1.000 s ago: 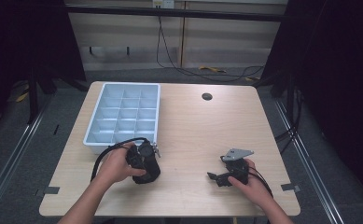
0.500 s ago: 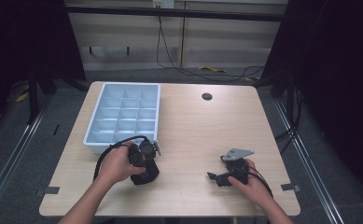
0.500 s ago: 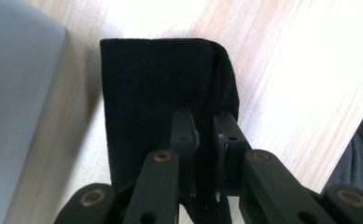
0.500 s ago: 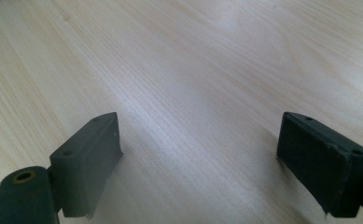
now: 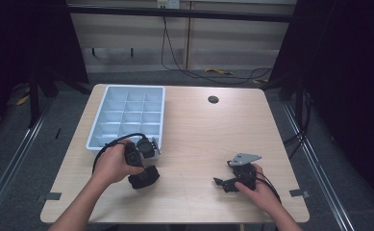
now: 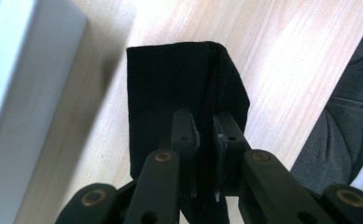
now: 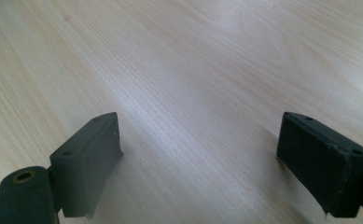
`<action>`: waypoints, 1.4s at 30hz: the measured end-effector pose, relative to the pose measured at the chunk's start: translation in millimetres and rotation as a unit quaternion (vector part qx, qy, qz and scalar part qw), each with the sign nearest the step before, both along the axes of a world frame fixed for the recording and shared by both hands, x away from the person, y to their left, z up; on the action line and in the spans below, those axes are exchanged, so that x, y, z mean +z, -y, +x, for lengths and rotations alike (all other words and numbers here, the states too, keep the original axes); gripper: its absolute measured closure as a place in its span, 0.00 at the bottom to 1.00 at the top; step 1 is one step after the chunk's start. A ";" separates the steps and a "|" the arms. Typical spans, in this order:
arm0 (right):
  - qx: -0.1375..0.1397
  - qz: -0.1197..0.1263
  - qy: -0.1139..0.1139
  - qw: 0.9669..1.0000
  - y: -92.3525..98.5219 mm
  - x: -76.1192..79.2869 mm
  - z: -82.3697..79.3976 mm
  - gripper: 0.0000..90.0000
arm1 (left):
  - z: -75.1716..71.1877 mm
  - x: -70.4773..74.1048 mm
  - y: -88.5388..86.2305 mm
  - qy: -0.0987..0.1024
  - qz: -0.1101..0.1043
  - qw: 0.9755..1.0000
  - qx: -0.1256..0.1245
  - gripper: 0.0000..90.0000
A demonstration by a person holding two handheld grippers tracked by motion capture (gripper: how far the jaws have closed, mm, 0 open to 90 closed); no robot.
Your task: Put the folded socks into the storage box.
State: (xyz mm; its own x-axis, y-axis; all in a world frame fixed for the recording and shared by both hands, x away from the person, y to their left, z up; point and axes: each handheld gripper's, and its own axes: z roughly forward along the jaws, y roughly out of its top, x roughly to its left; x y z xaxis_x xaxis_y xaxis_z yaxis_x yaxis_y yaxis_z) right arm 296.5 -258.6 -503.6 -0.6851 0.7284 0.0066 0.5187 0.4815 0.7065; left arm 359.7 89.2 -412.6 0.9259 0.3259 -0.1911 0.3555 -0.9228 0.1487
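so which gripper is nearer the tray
Left. The left gripper, shut on a black cloth, sits just off the near edge of the tray. The right gripper, open, is far across the table, near its right front.

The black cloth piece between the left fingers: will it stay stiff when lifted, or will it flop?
The black cloth piece is folded over itself, so it is probably soft and would droop. It looks thin, likely light. Its matte weave suggests the left gripper will not slip.
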 end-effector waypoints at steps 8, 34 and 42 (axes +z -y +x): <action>0.000 0.002 0.000 1.000 0.1 -0.1 0.1 0.14 | 2.9 20.3 -10.1 0.004 -0.003 1.000 0.001 0.90; 0.001 0.002 0.001 1.000 0.1 -0.1 0.3 0.14 | 18.2 85.7 -15.3 0.018 -0.008 1.000 -0.004 0.90; 0.000 0.001 0.001 1.000 0.0 -0.1 0.2 0.14 | 26.2 96.9 -14.4 0.027 -0.013 1.000 0.009 0.90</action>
